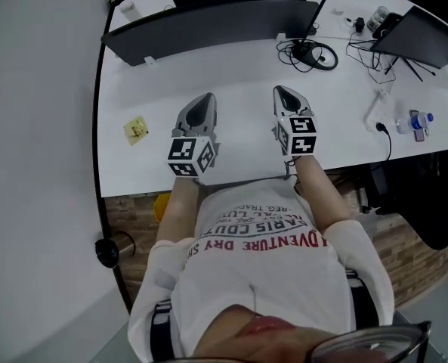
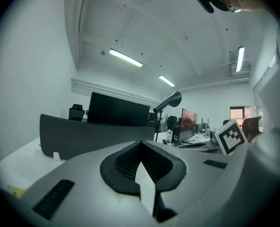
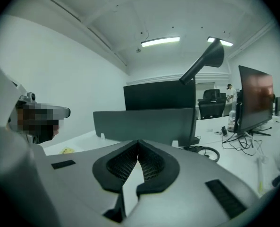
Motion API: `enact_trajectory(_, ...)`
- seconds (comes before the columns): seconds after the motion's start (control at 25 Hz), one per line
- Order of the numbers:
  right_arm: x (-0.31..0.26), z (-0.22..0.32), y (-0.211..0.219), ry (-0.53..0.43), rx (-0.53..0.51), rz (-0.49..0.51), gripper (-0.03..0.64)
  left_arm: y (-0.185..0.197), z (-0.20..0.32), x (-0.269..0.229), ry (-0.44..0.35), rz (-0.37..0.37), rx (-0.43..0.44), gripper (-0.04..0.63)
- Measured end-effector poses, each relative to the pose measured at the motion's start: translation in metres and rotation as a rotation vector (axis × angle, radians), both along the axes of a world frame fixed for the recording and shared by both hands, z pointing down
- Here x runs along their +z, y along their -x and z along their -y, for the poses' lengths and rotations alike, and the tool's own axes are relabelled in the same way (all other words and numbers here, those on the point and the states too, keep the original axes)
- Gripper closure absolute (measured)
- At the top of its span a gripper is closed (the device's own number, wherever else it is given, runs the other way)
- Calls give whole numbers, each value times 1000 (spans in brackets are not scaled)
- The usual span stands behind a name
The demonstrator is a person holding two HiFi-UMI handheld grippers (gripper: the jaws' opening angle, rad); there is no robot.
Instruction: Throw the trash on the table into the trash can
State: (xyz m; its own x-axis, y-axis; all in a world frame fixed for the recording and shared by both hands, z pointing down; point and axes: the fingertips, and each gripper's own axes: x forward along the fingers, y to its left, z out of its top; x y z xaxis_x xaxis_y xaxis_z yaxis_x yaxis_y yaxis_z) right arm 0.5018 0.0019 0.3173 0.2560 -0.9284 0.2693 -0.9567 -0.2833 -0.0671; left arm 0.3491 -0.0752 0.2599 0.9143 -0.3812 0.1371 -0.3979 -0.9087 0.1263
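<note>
Left hand-held gripper point(image 1: 203, 100) shut, yellow trash point(image 1: 136, 130) near its left

Divider point(image 1: 208, 25), cables point(image 1: 314, 54), btl point(image 1: 416, 121)

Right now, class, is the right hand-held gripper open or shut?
Shut. In the right gripper view the right hand-held gripper has its black pads meeting at the tips, and nothing is held between them.

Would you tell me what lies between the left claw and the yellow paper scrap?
Nothing: in the head view, only bare white table separates the left claw from the yellow paper scrap.
</note>
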Motion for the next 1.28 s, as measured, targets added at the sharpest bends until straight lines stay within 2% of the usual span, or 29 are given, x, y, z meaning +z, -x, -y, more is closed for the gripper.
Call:
enact_trajectory(0.24,-1,-22,-20,-13,68,0,591,-21,-15,-4,-39,9,47,571)
enact_trajectory(0.6,2,-24,-15,-13,59,-8,591,-24,-19,3,8,-3,59,571)
enact_trajectory(0.84,6,-21,-9,-6,38,4,589,-18,-22,5,-10,14,50,571)
enact_trajectory(0.96,14,-18,-3,5,8,17,591,-12,-21,11,-3,23,20,571)
enact_trajectory(1.08,26,-4,9,31,-55,38,589,2,-11,21,20,30,-51,571)
enact_trajectory(1.28,49,48,61,82,-185,69,589,67,20,40,60,60,-191,571)
